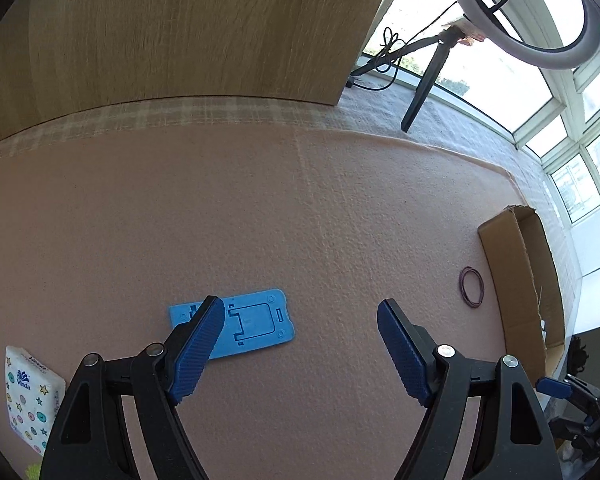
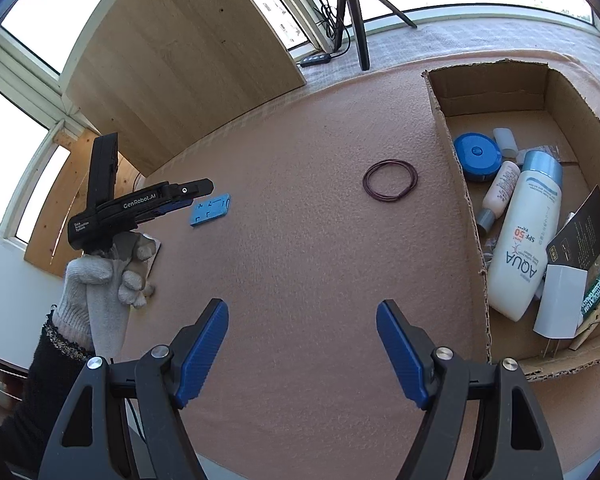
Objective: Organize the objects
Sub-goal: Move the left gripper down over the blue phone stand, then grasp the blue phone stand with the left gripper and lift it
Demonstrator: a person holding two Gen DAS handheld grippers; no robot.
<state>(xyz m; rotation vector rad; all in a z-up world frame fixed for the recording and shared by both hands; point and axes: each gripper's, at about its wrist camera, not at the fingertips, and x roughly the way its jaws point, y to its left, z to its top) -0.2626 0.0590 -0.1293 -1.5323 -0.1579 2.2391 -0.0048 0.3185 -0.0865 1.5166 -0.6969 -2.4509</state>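
The left gripper fills the bottom of the left wrist view, jaws wide apart with nothing between them. Its left finger overlaps the near end of a flat blue plastic stand lying on the pink felt cloth just above it; whether it touches cannot be told. In the lower left corner of that view sits a patterned tissue pack. At the right edge a loop of dark red rubber bands lies just beside the wall of a cardboard box.

The right gripper sits at the bottom of the right wrist view, jaws also wide and empty, over bare cloth. In that view's left middle, a gloved hand holds the left gripper, whose tip points at the blue stand. The rubber bands lie upper centre, near the box's left wall. Inside the box at right are a white sunscreen bottle, a round blue case, a small pinkish bottle, a white card, a dark packet and a green-labelled tube.

Behind the cloth stands an upright wooden panel. Beyond it, a black tripod with cables stands on a grey surface before bright windows; a ring light hangs at the upper right of the left wrist view.
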